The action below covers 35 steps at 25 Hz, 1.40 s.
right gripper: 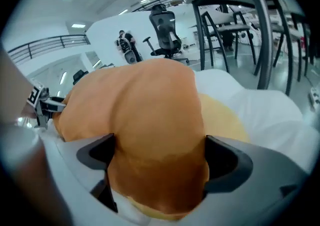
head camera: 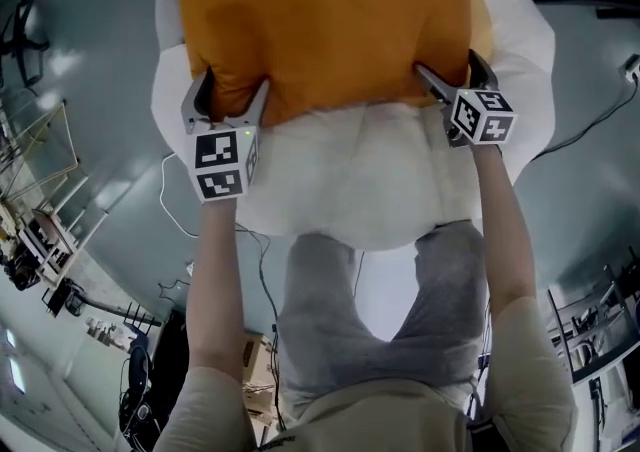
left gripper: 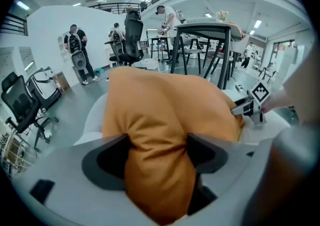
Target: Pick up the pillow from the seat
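Note:
An orange pillow (head camera: 320,20) lies on a white, soft seat (head camera: 340,190). My left gripper (head camera: 233,90) is at the pillow's near left corner; in the left gripper view the pillow (left gripper: 165,115) is pinched narrow and creased between both jaws of that gripper (left gripper: 157,155). My right gripper (head camera: 448,65) is at the near right corner. In the right gripper view its jaws stand wide, and the pillow (right gripper: 150,110) bulges into and fills the gap of that gripper (right gripper: 159,155). Each gripper shows in the other's view: the right gripper (left gripper: 252,105), the left gripper (right gripper: 45,102).
The seat (right gripper: 260,110) stands on a grey floor with a white cable (head camera: 175,210) lying on it. Black office chairs (left gripper: 131,35) and black-legged tables (left gripper: 205,30) stand beyond it, and people (left gripper: 77,52) are further back. My legs are close against the seat's front.

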Available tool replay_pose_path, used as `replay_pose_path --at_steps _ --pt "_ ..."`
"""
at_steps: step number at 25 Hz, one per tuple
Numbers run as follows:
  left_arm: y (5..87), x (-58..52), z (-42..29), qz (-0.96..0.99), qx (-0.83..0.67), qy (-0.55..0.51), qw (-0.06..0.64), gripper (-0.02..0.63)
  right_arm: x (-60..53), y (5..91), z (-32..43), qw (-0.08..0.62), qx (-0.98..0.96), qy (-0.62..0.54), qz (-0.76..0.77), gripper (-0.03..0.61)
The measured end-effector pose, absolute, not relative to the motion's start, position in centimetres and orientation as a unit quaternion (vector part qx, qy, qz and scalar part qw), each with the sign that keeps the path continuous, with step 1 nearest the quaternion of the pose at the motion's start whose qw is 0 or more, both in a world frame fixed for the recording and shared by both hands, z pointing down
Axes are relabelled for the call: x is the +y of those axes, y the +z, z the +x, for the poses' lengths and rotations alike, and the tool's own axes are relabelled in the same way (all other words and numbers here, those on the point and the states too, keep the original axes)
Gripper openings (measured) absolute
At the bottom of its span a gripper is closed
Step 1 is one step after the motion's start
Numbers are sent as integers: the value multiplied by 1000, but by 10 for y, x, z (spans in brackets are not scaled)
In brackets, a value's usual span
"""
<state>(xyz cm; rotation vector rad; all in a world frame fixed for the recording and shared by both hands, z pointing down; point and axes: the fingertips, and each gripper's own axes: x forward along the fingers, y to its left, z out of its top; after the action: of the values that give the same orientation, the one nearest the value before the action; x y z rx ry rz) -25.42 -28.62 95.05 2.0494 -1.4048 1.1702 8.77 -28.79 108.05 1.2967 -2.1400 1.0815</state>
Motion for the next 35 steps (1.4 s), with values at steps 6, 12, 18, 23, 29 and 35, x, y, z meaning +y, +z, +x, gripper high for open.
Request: replay_pose_path --at_steps 6,12,18,23,29,35 --pt "966 -293 -241 732 -485 441 188 328 -296 1101 79 190 -762 414 460 497" --pt "957 -290 -230 734 -483 444 175 258 -290 1069 65 203 -796 330 464 195" --pt "923 -281 -219 730 -496 434 182 156 -271 1017 67 209 -797 274 497 77" --pt "883 -272 -200 739 -483 423 207 98 -258 942 89 233 -795 233 510 67" --pt "766 -257 -166 758 -494 382 187 92 -258 801 122 256 -792 158 532 69" --pt "599 -259 -140 778 -524 320 131 87 -267 608 147 221 -795 66 560 72"
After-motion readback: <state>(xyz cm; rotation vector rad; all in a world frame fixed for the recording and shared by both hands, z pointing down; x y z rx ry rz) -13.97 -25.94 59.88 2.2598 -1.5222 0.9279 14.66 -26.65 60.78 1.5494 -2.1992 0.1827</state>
